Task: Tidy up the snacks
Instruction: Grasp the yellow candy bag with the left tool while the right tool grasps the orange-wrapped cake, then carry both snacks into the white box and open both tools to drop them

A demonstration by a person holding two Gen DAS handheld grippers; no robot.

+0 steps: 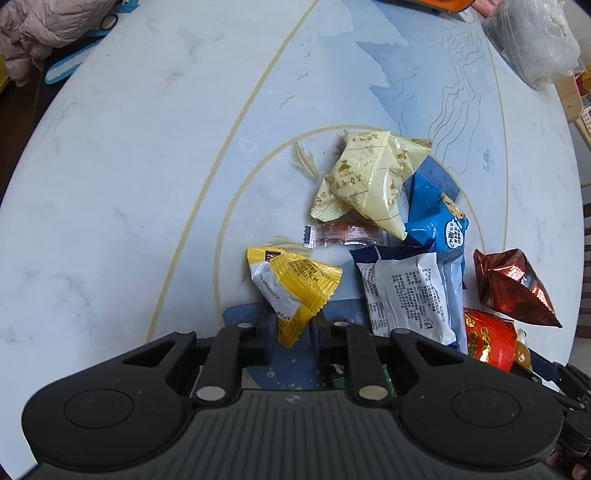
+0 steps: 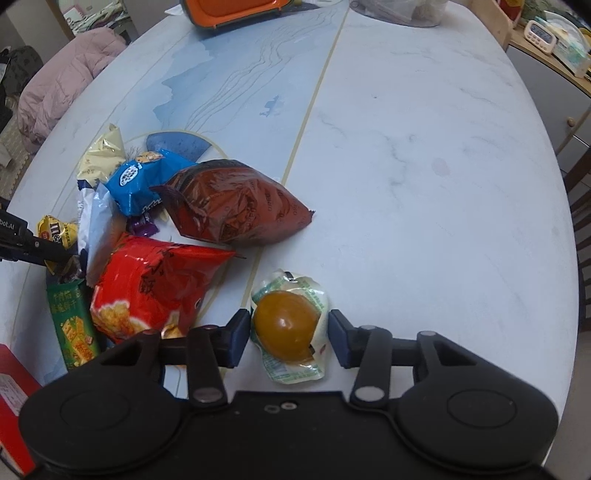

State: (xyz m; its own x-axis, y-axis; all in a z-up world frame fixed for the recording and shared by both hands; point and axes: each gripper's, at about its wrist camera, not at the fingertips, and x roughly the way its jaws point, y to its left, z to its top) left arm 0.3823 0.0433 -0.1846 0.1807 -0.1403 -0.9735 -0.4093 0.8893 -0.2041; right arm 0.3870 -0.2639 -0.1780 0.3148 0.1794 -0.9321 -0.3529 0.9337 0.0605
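My left gripper (image 1: pixel 294 325) is shut on a yellow and white snack packet (image 1: pixel 291 286), holding its lower corner just above the table. Beyond it lie pale yellow packets (image 1: pixel 364 177), a blue packet (image 1: pixel 436 218), a white packet (image 1: pixel 410 295) and a dark red foil packet (image 1: pixel 513 288). My right gripper (image 2: pixel 288 338) is open around a vacuum-packed brown egg (image 2: pixel 286 325) that lies on the table between the jaws. To its left lie a red snack bag (image 2: pixel 155 284), a dark red bag (image 2: pixel 236 201), a blue packet (image 2: pixel 142 181) and a green packet (image 2: pixel 70 325).
The round marble table (image 2: pixel 424 166) carries an orange tray (image 2: pixel 236 11) and a clear plastic bag (image 1: pixel 535 40) at the far edge. A pink jacket (image 2: pixel 62 81) lies on a seat at left. A wooden shelf (image 2: pixel 546 40) with a timer stands at right. A red box (image 2: pixel 14 387) sits at lower left.
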